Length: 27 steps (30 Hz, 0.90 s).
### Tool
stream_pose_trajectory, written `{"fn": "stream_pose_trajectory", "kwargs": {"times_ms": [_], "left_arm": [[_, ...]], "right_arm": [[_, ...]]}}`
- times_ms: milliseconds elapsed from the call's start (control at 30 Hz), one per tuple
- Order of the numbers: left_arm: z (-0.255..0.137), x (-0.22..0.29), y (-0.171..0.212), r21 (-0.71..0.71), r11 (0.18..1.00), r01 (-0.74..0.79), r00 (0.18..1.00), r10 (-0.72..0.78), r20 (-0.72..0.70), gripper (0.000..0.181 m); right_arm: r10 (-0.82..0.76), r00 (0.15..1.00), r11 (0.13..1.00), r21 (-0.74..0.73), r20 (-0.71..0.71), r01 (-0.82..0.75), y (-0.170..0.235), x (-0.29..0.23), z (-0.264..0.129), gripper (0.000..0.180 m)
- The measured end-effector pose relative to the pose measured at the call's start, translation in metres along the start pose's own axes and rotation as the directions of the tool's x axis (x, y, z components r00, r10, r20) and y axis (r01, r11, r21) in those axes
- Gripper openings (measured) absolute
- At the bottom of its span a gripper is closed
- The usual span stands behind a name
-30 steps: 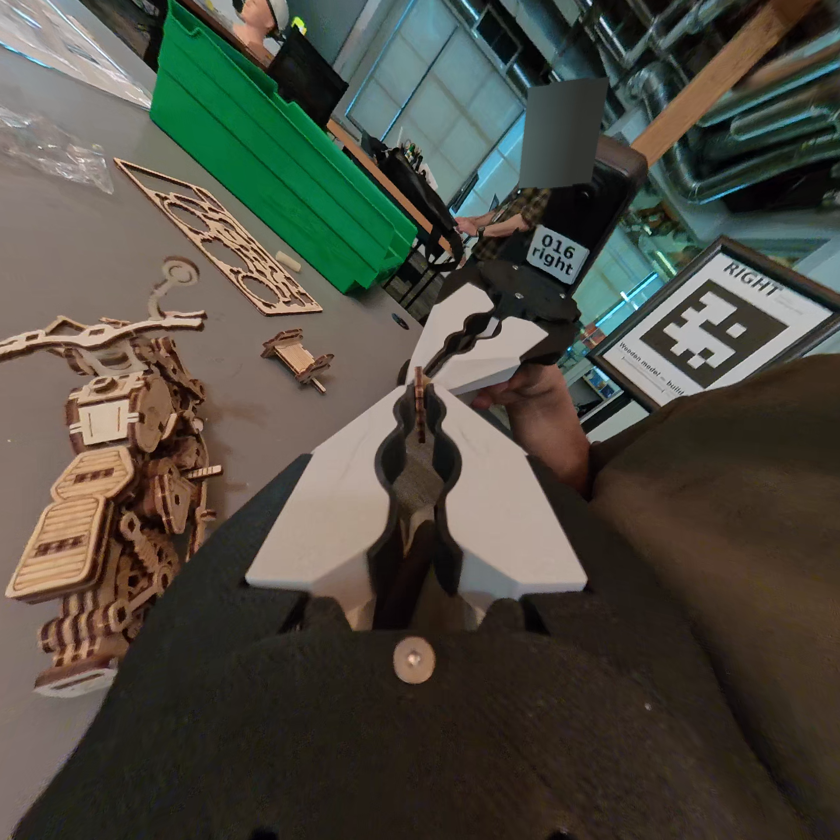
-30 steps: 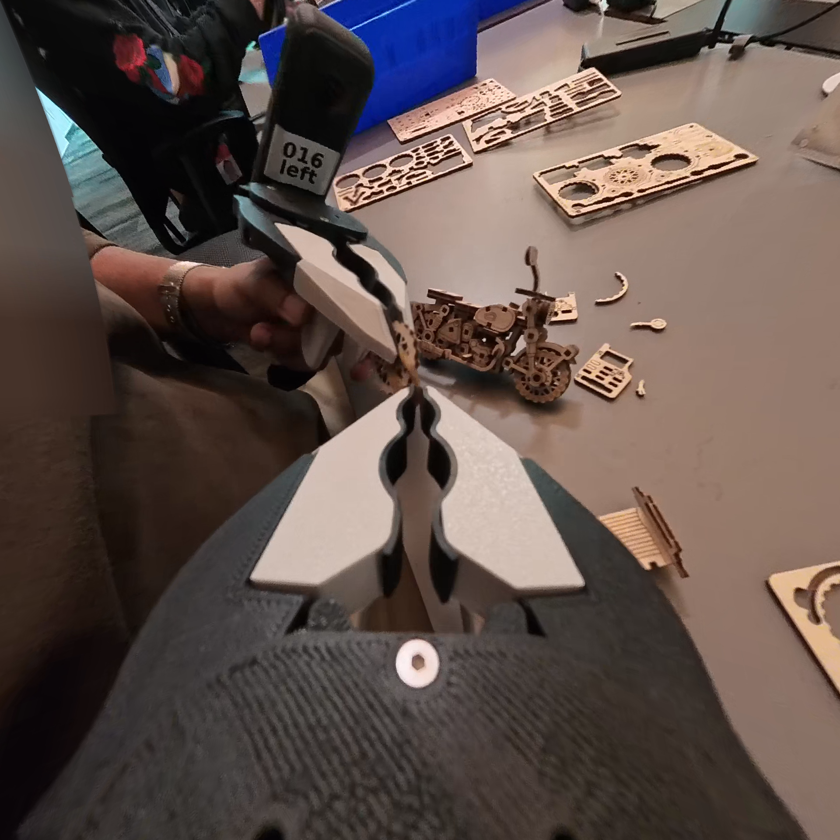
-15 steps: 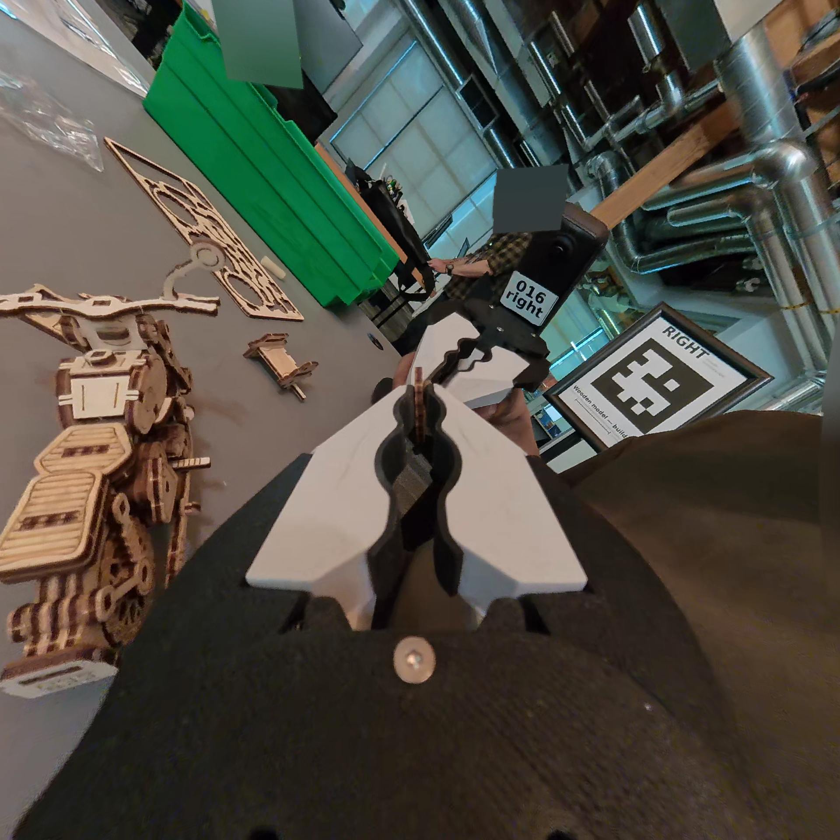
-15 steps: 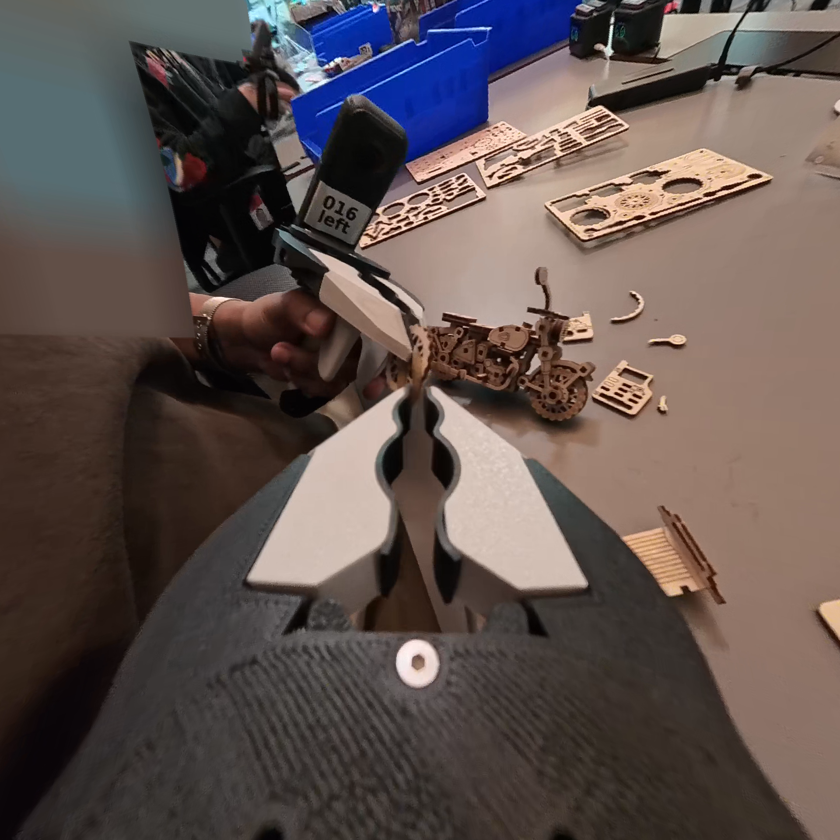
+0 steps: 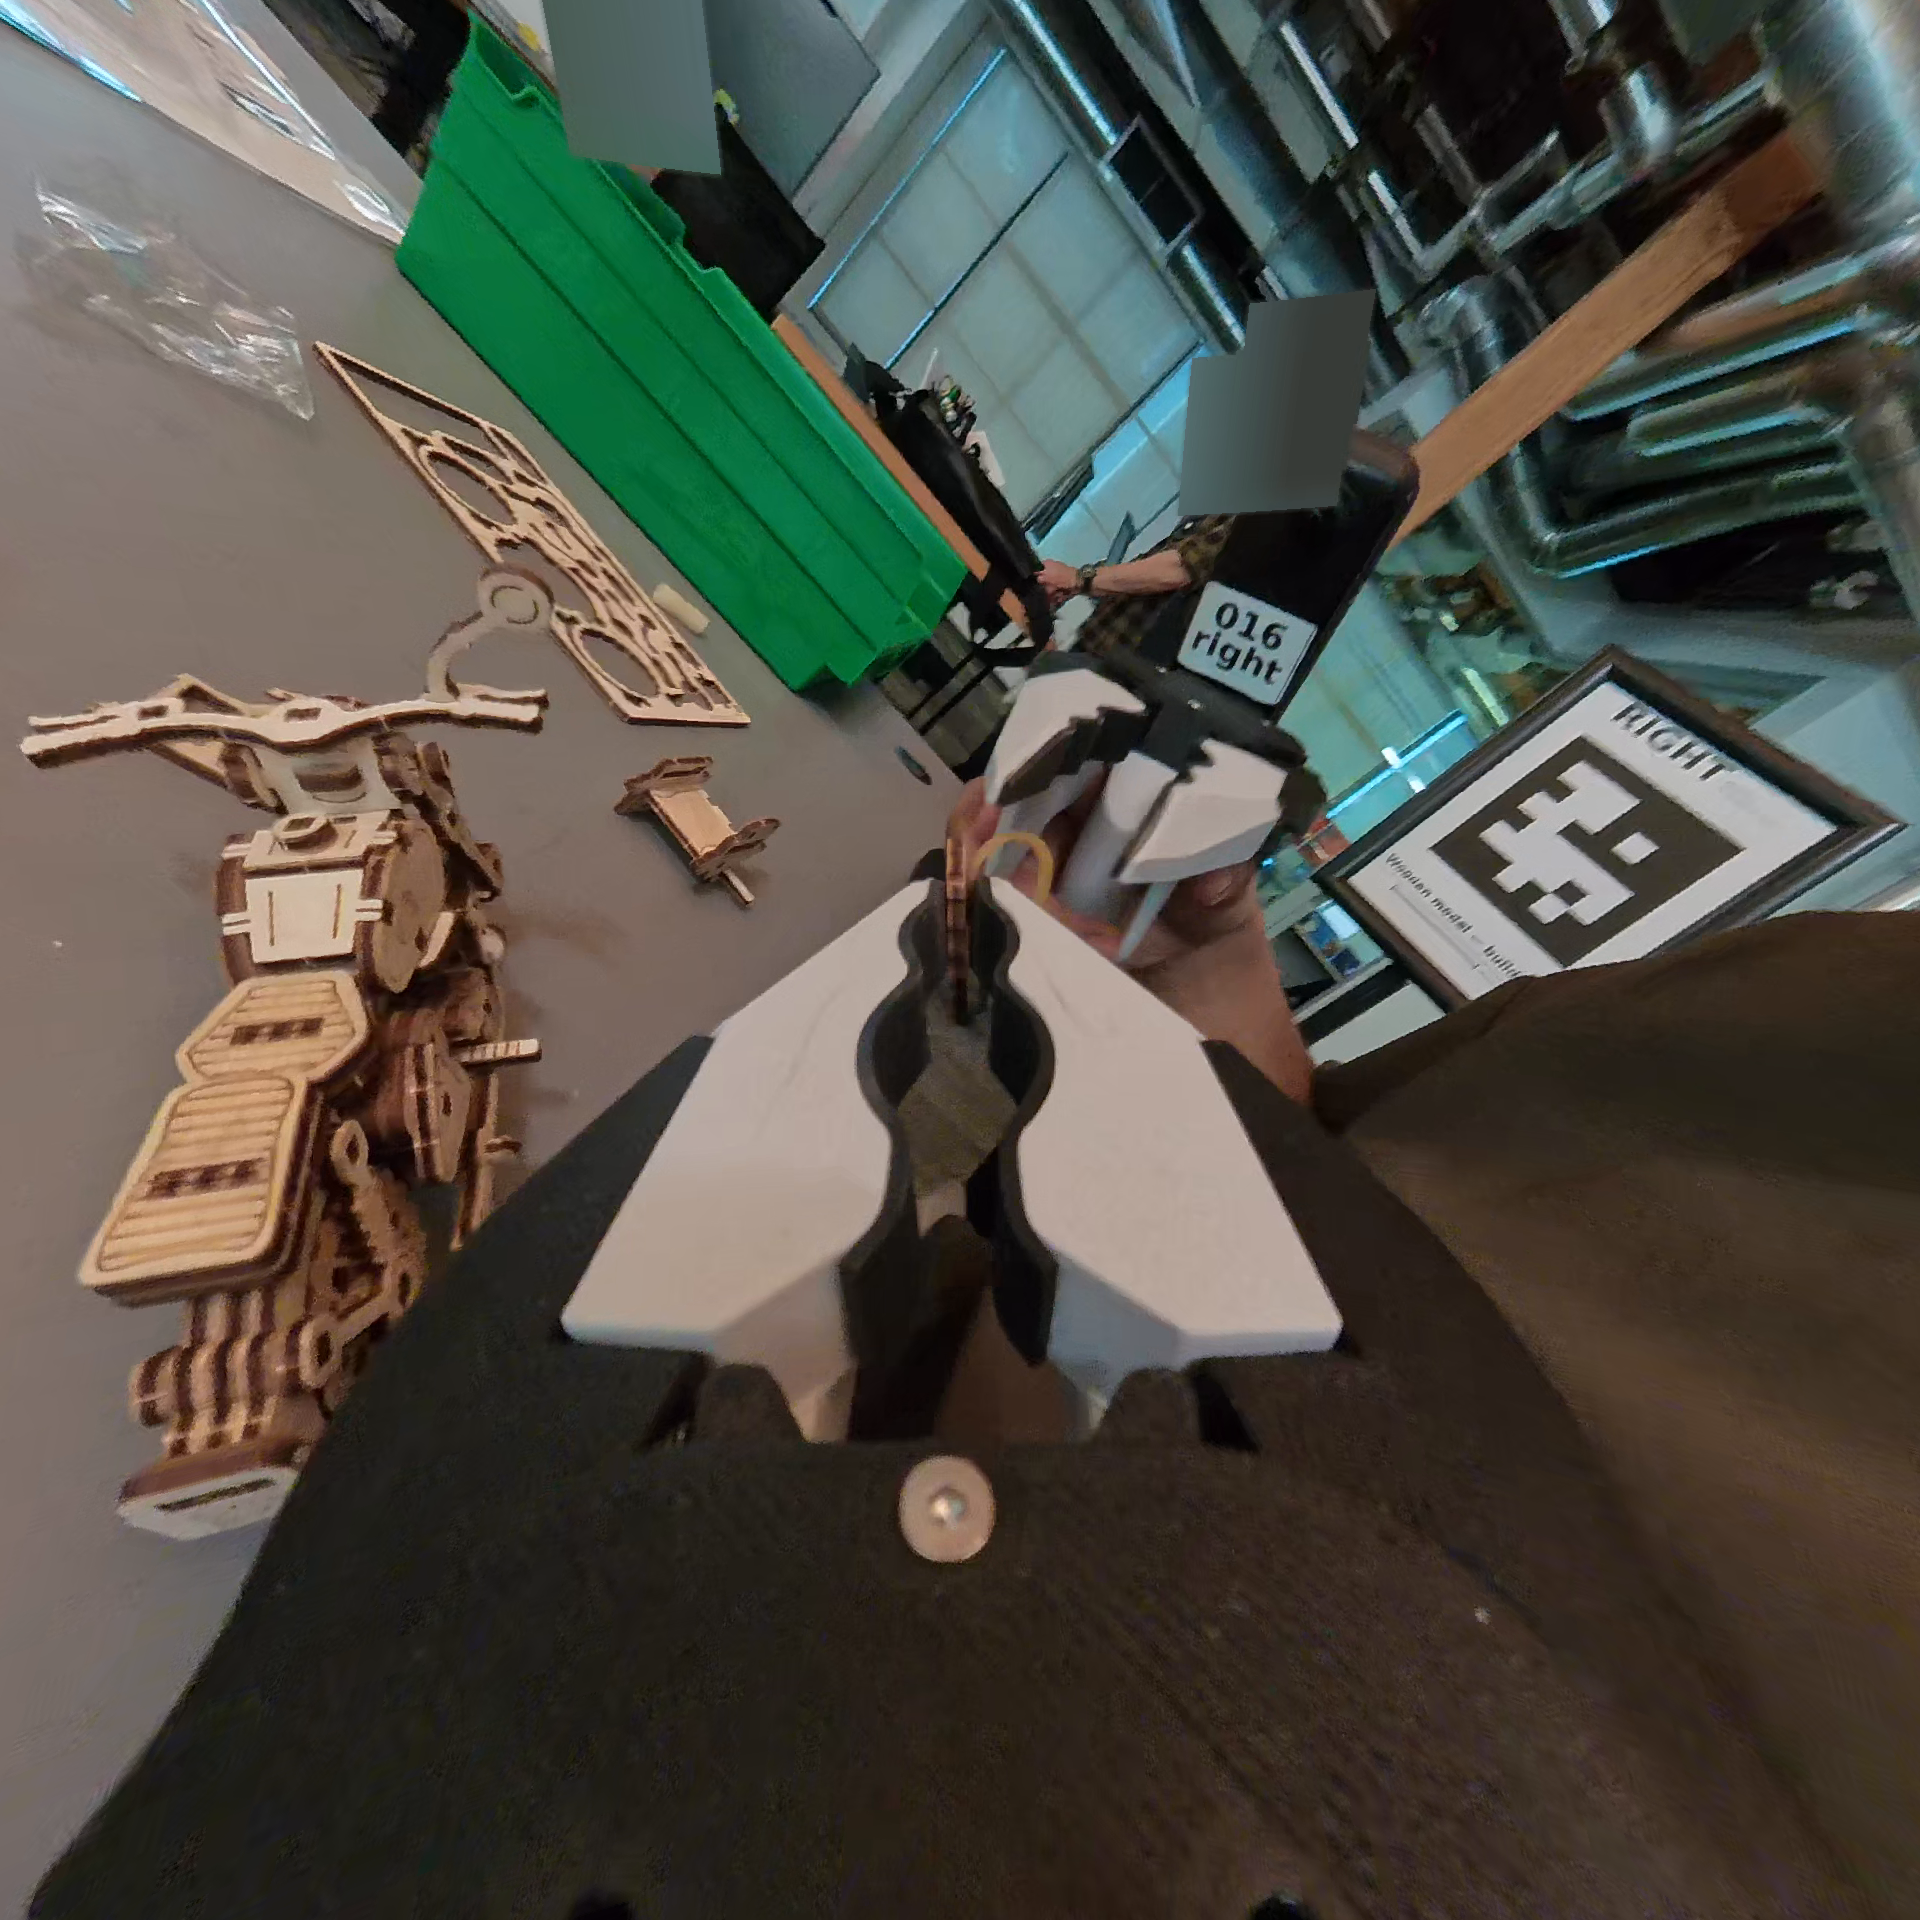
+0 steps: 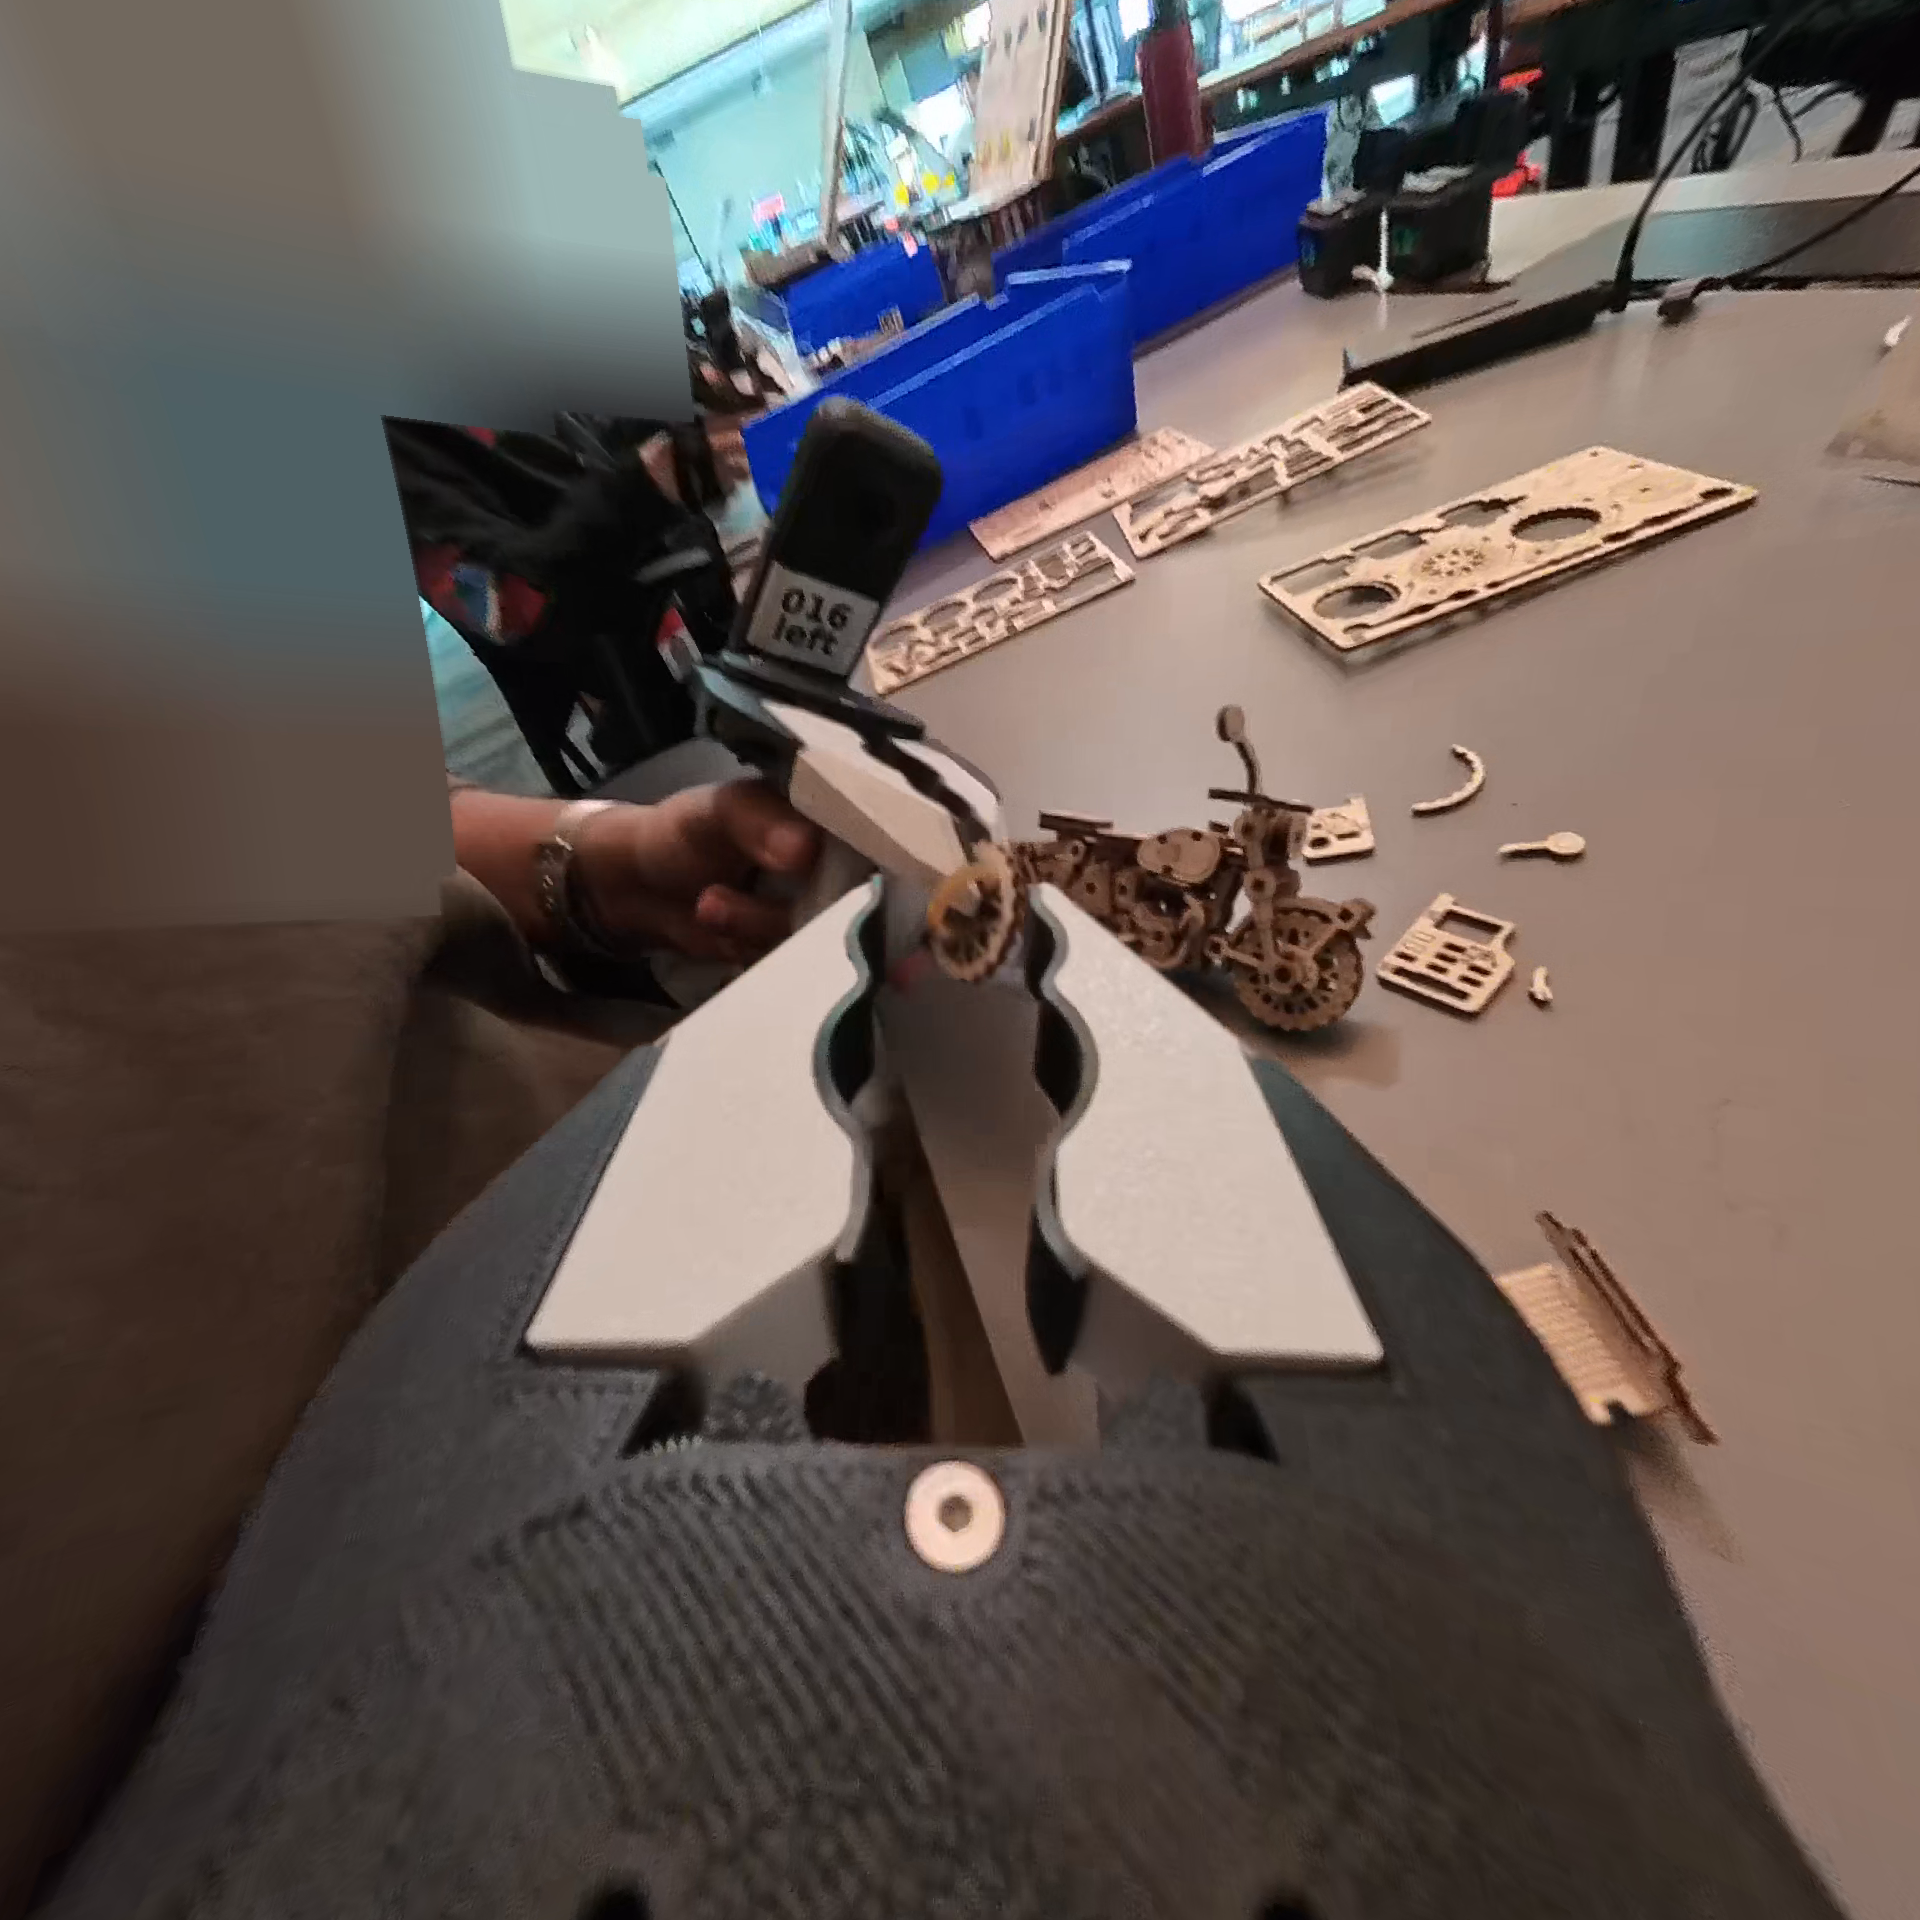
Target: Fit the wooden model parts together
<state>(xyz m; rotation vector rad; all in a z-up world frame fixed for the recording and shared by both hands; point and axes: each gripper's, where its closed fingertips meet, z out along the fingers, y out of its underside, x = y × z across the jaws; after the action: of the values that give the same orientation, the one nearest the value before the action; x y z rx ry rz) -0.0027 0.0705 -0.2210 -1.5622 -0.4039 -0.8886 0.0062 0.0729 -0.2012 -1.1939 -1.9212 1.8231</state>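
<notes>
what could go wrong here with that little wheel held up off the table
1. The left gripper pinches the wooden wheel only at its fingertips, so it may slip and fall.
2. The right gripper is open around the wheel; closing off-centre might twist it loose.
3. A dropped wheel may knock the motorcycle model on the table.

The wooden motorcycle [image 6: 1195, 894] and small loose pieces [image 6: 1444, 951] crowd the middle of the grey table [image 6: 1662, 1039]. Cut-out sheets [image 6: 1496, 545] line its far side before the blue bins [image 6: 997, 416]. Bare table lies open to the right, near the slatted piece [image 6: 1590, 1340].
</notes>
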Motion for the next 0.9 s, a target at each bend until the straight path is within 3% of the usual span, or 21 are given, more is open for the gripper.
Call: {"fn": "stream_pose_trajectory", "kwargs": {"times_ms": [200,333,567,700,900], "left_arm": [[0.002,-0.003,0.004,-0.028,0.995,-0.098,0.993,0.099,0.063,0.002],[0.002,-0.007,0.003,-0.018,0.996,-0.089,0.992,0.091,0.086,0.002],[0.002,-0.009,0.002,-0.012,0.997,-0.075,0.993,0.076,0.094,0.002],[0.004,-0.007,0.004,-0.016,0.997,-0.080,0.993,0.081,0.089,0.002],[0.005,-0.006,0.002,0.004,1.000,-0.010,0.998,0.010,0.055,0.004]], "right_arm": [[0.056,0.997,0.998,0.007,-0.049,-0.056,0.005,0.010,0.006,0.030],[0.010,0.996,1.000,0.003,-0.090,-0.009,0.005,0.011,0.008,0.018],[-0.007,0.997,0.999,-0.053,-0.073,0.003,0.016,0.006,0.015,0.023],[-0.028,0.994,0.998,-0.056,-0.106,0.022,0.017,0.010,0.016,0.002],[0.014,0.994,0.999,-0.041,-0.112,-0.018,0.013,0.017,0.008,0.002]]}}
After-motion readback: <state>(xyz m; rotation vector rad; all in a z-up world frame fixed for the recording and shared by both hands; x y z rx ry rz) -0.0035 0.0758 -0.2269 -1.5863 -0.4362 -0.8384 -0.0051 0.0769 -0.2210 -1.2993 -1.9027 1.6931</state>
